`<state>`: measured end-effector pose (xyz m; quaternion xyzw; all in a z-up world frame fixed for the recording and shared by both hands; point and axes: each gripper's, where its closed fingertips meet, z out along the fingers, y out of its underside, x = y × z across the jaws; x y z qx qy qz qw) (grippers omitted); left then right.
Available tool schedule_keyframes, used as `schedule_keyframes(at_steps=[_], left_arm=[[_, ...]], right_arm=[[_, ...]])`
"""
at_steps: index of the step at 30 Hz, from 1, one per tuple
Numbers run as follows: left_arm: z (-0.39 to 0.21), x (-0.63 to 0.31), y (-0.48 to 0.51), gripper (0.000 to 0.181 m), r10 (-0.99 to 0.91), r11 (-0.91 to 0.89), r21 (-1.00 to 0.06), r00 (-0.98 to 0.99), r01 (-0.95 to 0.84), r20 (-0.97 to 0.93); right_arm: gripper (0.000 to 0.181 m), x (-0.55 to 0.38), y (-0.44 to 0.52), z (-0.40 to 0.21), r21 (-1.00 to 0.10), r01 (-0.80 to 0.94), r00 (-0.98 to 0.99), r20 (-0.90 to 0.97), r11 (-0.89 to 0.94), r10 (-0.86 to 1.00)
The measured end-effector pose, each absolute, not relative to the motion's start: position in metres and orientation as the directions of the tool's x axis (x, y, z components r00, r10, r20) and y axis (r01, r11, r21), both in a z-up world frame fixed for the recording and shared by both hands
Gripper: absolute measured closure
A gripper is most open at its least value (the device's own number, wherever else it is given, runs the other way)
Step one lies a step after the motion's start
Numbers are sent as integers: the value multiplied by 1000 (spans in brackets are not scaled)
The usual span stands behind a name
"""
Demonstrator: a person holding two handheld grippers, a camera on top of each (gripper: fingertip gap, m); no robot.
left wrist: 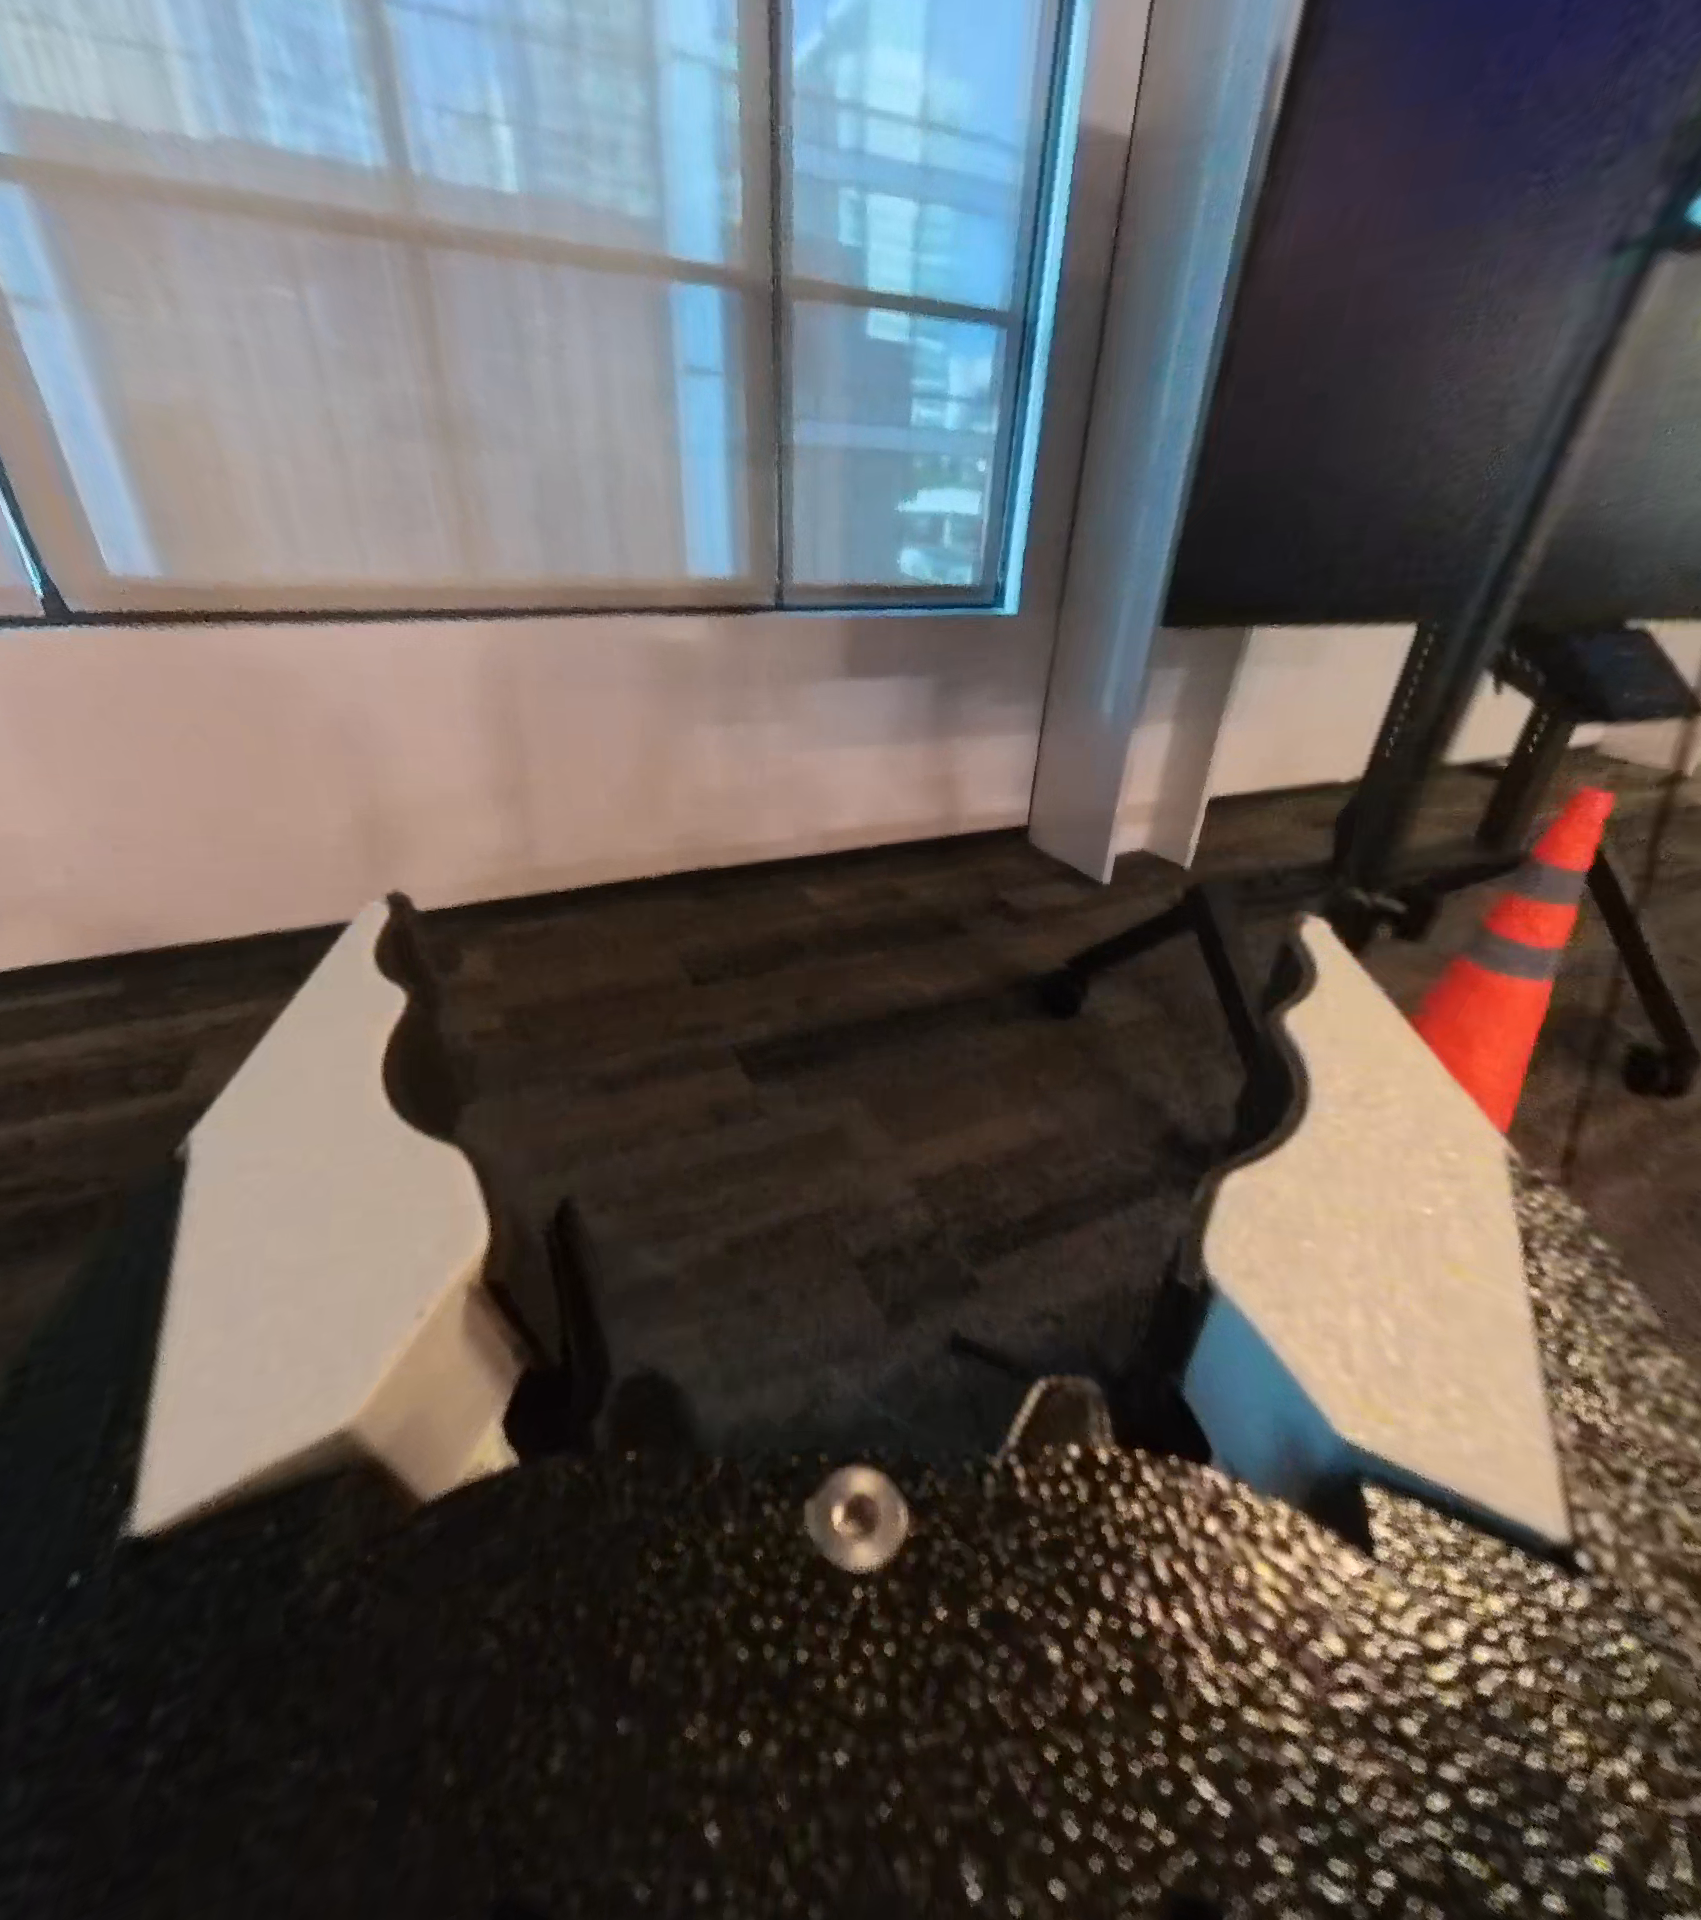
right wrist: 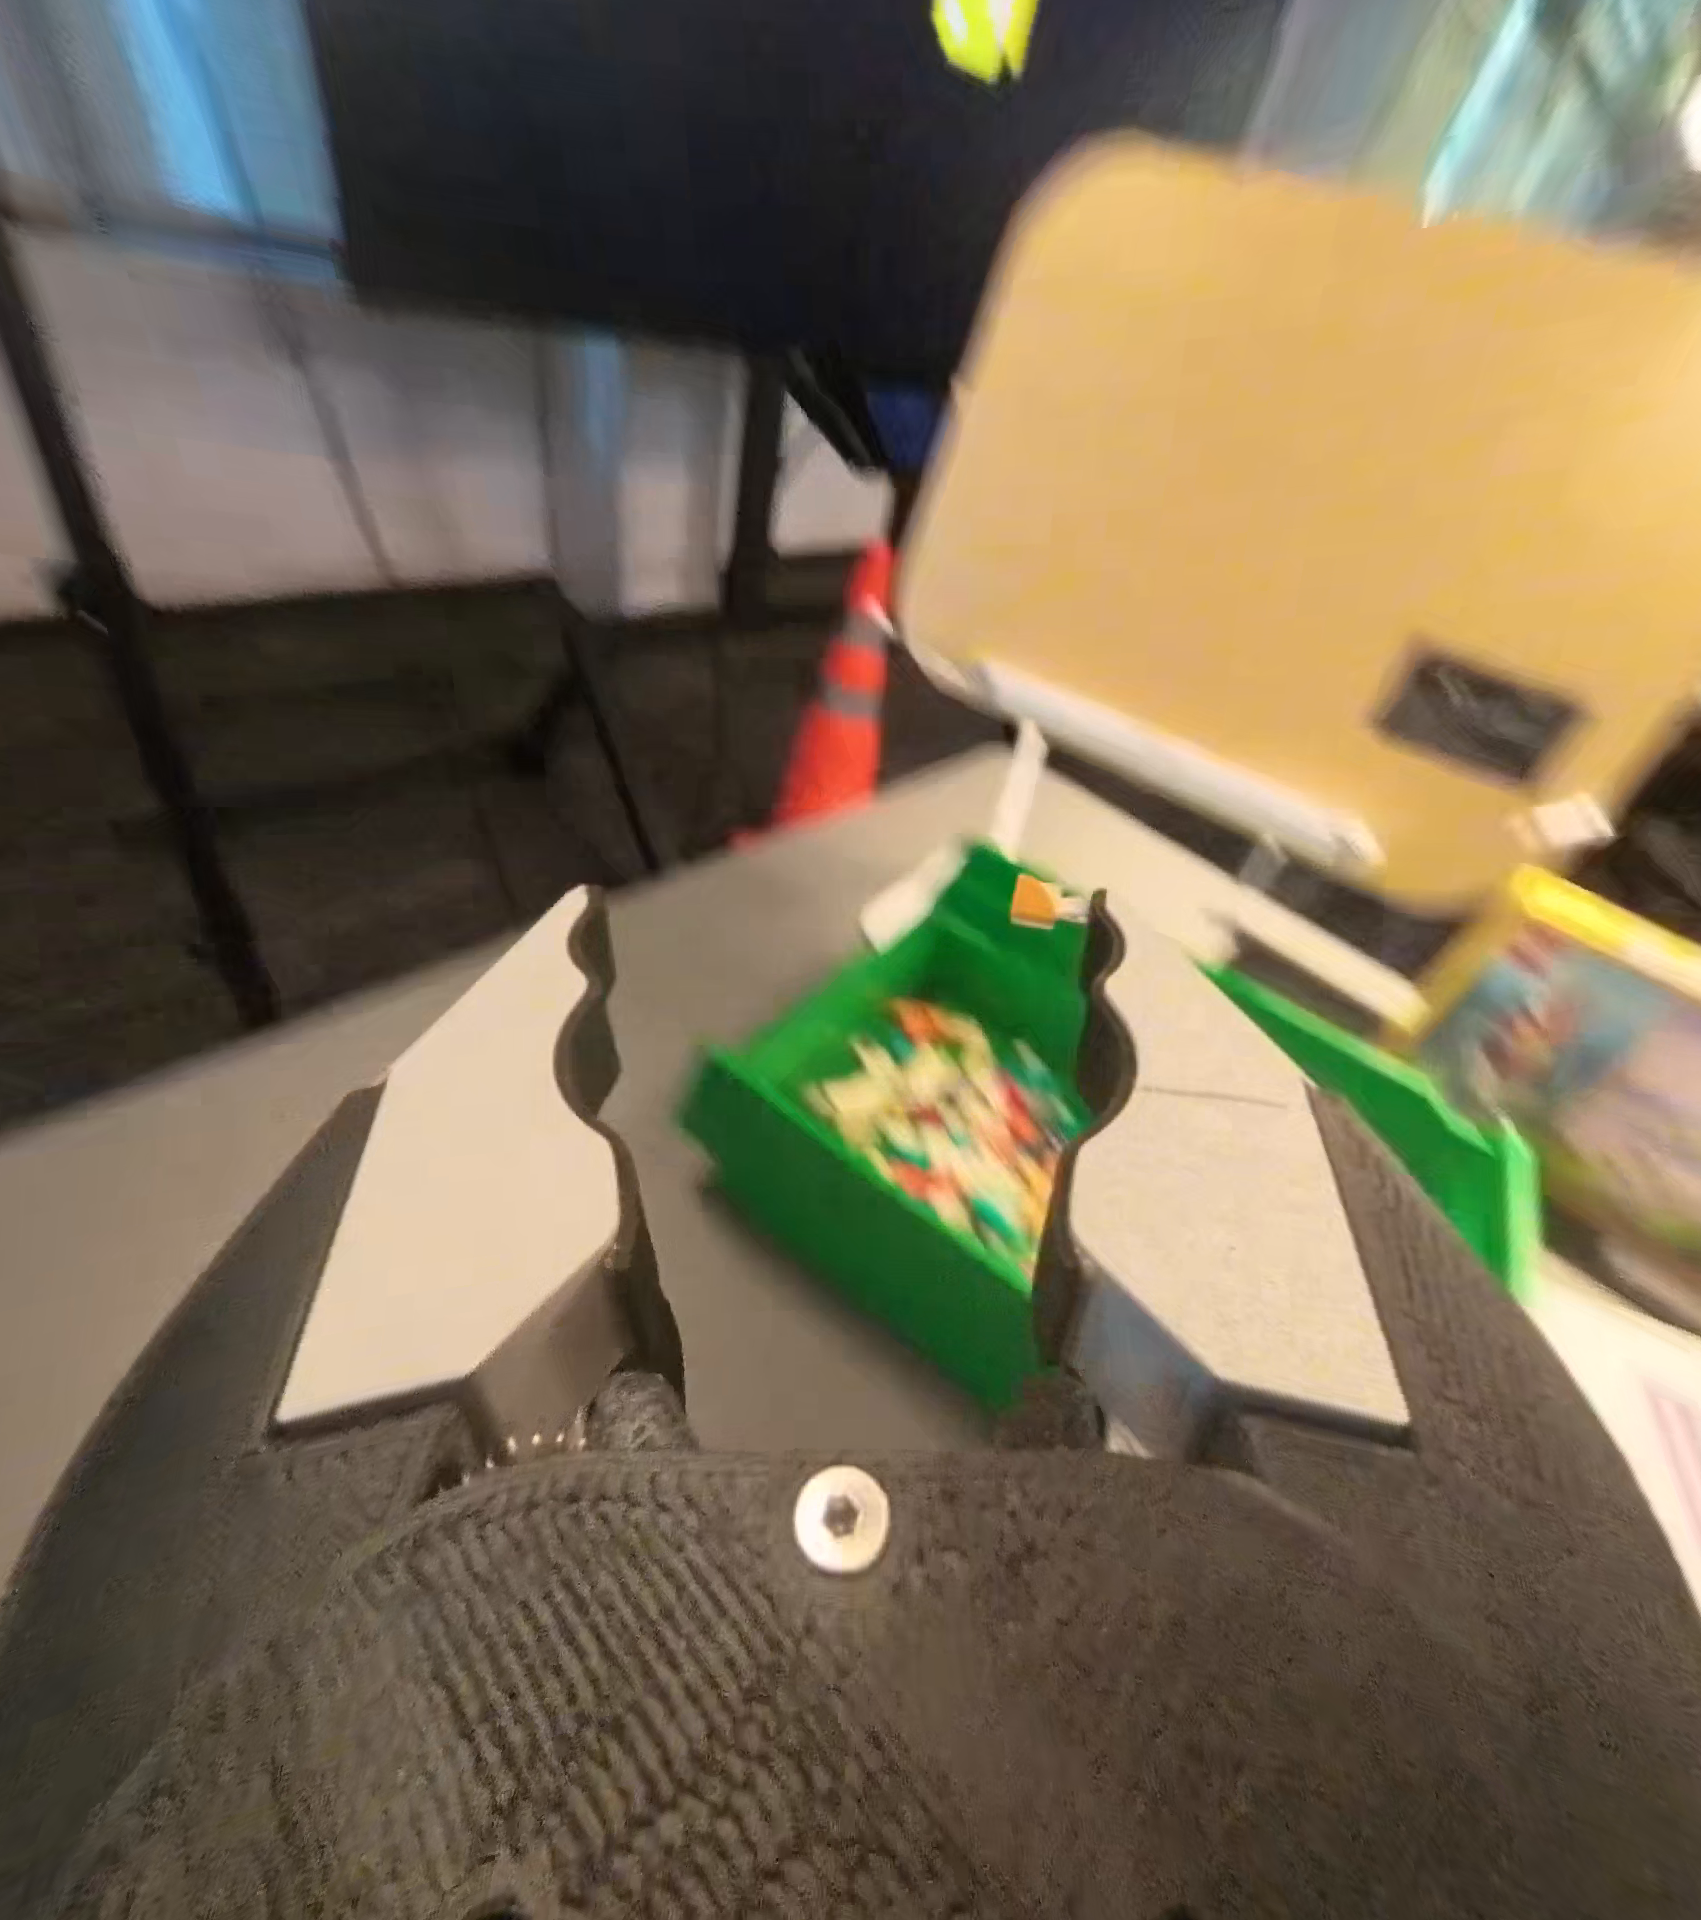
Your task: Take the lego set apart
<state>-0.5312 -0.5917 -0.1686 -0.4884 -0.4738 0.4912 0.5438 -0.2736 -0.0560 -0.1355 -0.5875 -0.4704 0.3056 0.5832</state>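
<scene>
In the right wrist view, a green bin [right wrist: 856,1226] holds several small coloured lego pieces [right wrist: 939,1122] on a grey table [right wrist: 150,1195]. The picture is blurred. My right gripper [right wrist: 846,925] is open and empty, held above the table with the bin seen between its fingers. A small orange piece [right wrist: 1033,899] sits at the bin's far rim. My left gripper [left wrist: 846,935] is open and empty. It points at the dark floor [left wrist: 773,1039] and the wall, with no lego in its view.
A tan board [right wrist: 1345,499] on a white stand stands behind the bin. A colourful box [right wrist: 1656,1101] lies at the right. An orange cone [left wrist: 1511,966], also in the right wrist view [right wrist: 841,707], and a black screen stand [left wrist: 1448,312] are on the floor.
</scene>
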Motion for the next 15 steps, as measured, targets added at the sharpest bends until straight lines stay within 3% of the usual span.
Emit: schedule_keyframes(at_steps=[4,7,10,12,15], left_arm=[[-148,-616,-620,30,993,38,-990,116,-139,22],[-142,-676,-649,30,988,3,-992,155,-129,-17],[-136,-718,-687,30,984,-37,-989,167,-140,-60],[-140,-737,-722,33,992,-53,-990,110,-132,-68],[-157,-746,-770,53,999,-16,-997,27,-70,-18]], right_arm=[[96,-396,-189,-64,-975,-71,147,201,213,969],[109,-487,-303,-28,-913,-251,-33,339,321,940],[120,-570,-387,-16,-897,-309,-143,373,316,917],[137,-610,-430,-12,-906,-340,-229,342,254,911],[158,-665,-475,-19,-916,-323,-298,338,239,893]])
